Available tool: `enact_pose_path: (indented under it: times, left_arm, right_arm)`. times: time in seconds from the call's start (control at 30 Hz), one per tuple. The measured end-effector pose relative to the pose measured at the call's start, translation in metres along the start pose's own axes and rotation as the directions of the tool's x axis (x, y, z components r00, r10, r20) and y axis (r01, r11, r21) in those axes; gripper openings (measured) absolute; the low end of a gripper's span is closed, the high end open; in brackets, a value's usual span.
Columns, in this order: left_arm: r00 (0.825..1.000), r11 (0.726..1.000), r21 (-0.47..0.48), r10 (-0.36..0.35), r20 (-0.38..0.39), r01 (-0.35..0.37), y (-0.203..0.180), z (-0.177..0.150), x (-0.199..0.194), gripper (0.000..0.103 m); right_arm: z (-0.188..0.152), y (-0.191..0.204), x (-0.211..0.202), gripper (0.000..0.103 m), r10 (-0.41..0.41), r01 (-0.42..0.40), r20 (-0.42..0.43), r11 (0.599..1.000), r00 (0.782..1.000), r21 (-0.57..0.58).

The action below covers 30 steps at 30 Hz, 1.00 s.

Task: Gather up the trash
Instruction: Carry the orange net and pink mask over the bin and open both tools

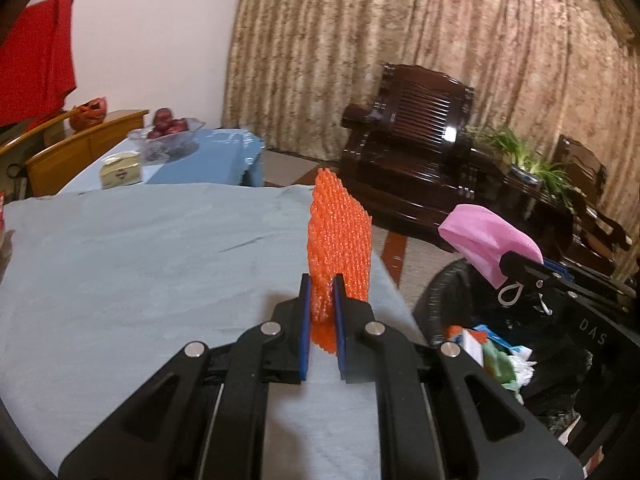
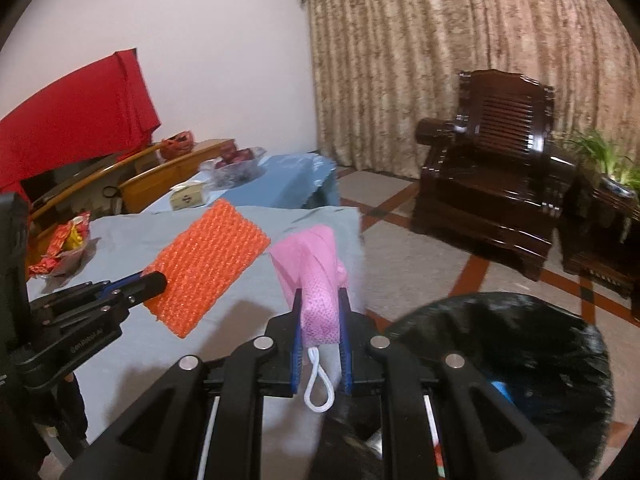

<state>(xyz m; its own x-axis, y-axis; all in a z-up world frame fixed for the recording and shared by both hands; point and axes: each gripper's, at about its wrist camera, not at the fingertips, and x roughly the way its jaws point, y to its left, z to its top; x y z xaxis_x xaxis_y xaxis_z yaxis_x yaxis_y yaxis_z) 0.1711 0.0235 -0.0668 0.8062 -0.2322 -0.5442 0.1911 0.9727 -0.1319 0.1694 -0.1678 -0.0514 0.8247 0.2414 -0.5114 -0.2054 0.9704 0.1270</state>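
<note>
Left gripper (image 1: pixel 322 304) is pinching the orange foam net (image 1: pixel 340 232) at frame centre; right gripper (image 2: pixel 320 312) is clamping the pink mesh pouch (image 2: pixel 316 264) beside the bin (image 2: pixel 520 344). Both likely light, soft, crushable; edge grips are sufficing.

The left gripper (image 1: pixel 321 300) is clamped on an orange foam net (image 1: pixel 340 236). Just to its right, the right gripper (image 2: pixel 320 312) is pinched on a pink mesh pouch (image 2: pixel 316 276).
</note>
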Motion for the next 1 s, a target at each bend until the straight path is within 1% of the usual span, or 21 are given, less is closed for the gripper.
enact_pose_path:
  times: [0.17, 0.3, 0.57, 0.77, 1.0]
  left_arm:
    - [0.998, 0.997, 0.040, -0.063, -0.008, 0.063, -0.036, 0.000, 0.007, 0.009]
    - [0.994, 0.991, 0.073, -0.112, -0.017, 0.113, -0.064, -0.001, 0.013, 0.009]
    - [0.977, 0.970, 0.118, -0.206, -0.057, 0.211, -0.121, -0.010, 0.032, 0.009]
    - [0.966, 0.956, 0.145, -0.245, -0.079, 0.254, -0.152, -0.017, 0.047, 0.009]
    - [0.958, 0.945, 0.171, -0.263, -0.111, 0.279, -0.172, -0.027, 0.070, 0.009]
  right_arm:
    - [-0.005, -0.033, -0.021, 0.015, -0.067, 0.067, 0.015, 0.997, 0.998, 0.029]
    - [-0.011, -0.061, -0.037, 0.015, -0.127, 0.126, 0.018, 0.991, 0.992, 0.054]
    - [-0.028, -0.107, -0.057, 0.015, -0.219, 0.218, 0.002, 0.971, 0.976, 0.098]
    - [-0.039, -0.131, -0.062, 0.015, -0.265, 0.265, -0.018, 0.956, 0.964, 0.125]
    - [-0.055, -0.152, -0.058, 0.015, -0.289, 0.293, -0.049, 0.945, 0.956, 0.147]
